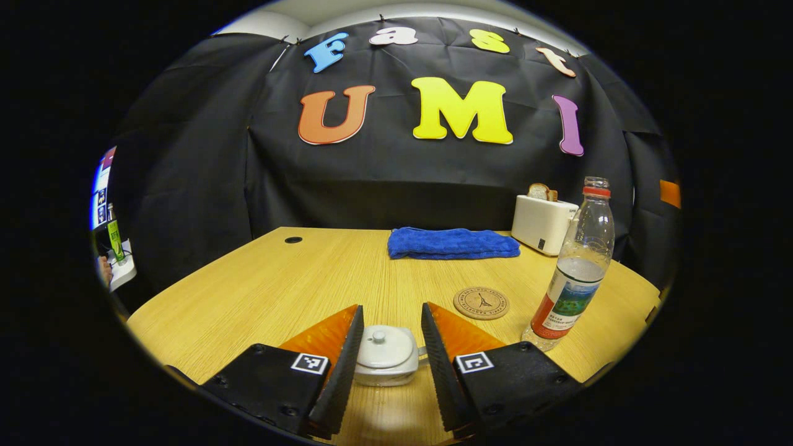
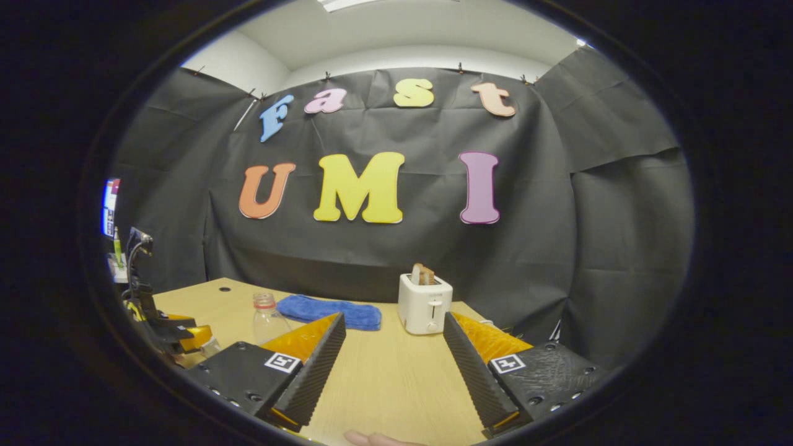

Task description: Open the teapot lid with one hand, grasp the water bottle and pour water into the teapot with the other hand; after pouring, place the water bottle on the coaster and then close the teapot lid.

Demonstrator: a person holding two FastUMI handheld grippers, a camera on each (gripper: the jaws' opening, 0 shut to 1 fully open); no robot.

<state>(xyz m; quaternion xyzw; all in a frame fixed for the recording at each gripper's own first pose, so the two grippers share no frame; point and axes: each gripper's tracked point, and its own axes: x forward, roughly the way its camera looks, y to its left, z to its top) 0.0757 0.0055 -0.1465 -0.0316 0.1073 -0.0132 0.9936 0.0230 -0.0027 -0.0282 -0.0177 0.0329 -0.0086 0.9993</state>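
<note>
A small white teapot with its knobbed lid on stands near the table's front edge. My left gripper is open, one finger on either side of the teapot and neither pressing on it. A clear water bottle with a red neck ring stands upright to the right, about half full. Between teapot and bottle lies a round wooden coaster, bare. My right gripper is open above bare table with nothing between its fingers. The bottle stands off to its left, partly behind its left finger.
A folded blue towel lies at the back of the wooden table. A white toaster holding bread stands at the back right, just ahead of the right gripper. A fingertip shows at the bottom edge.
</note>
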